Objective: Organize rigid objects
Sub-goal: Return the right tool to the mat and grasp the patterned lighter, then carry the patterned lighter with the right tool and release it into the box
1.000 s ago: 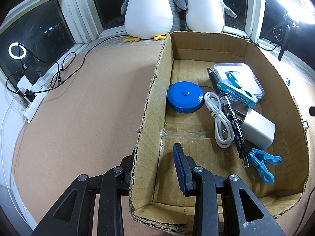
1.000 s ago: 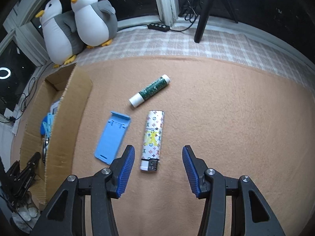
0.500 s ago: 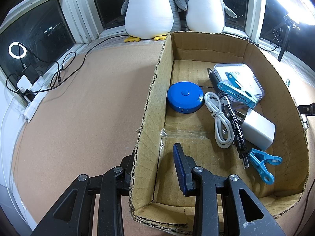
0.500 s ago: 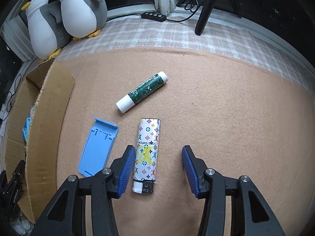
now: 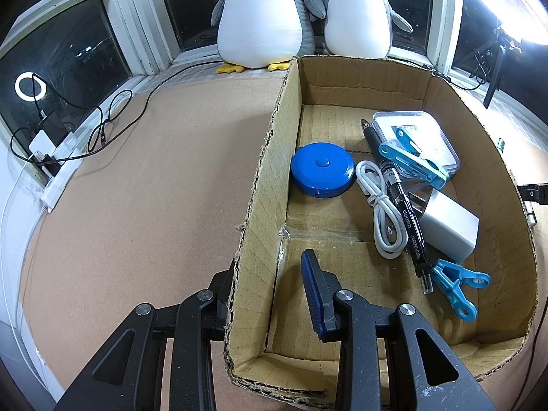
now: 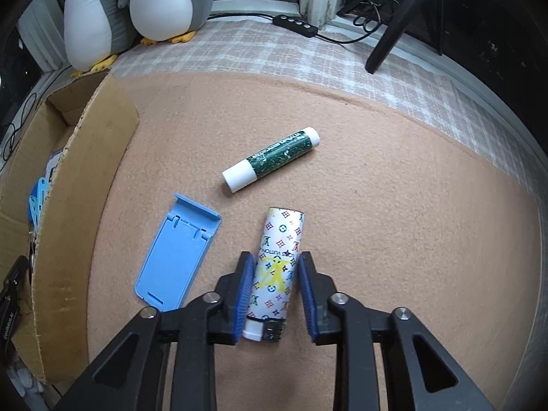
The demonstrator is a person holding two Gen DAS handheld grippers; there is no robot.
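A white patterned lighter point(image 6: 276, 267) lies on the tan felt between the fingers of my right gripper point(image 6: 274, 291); the left pad touches it, the right pad stands slightly off. A blue phone stand point(image 6: 178, 255) and a green-and-white glue stick point(image 6: 272, 158) lie nearby. My left gripper point(image 5: 270, 294) straddles the left wall of the cardboard box point(image 5: 260, 185), one finger outside, one inside. The box holds a blue tape measure point(image 5: 322, 169), white cable point(image 5: 382, 212), black pen point(image 5: 400, 202), white charger point(image 5: 448, 226), blue clips point(image 5: 455, 284) and a clear case point(image 5: 414, 137).
Two plush penguins point(image 5: 260, 17) sit on the sill behind the box. Cables and a power strip point(image 5: 54, 157) lie at the far left. A black tripod leg point(image 6: 390, 37) and a switch point(image 6: 298, 25) stand on the checked cloth beyond the felt. The box wall point(image 6: 78, 205) is left of the stand.
My right gripper has moved forward and down over the lighter and its jaws have narrowed around it. The left gripper and the box have not moved.
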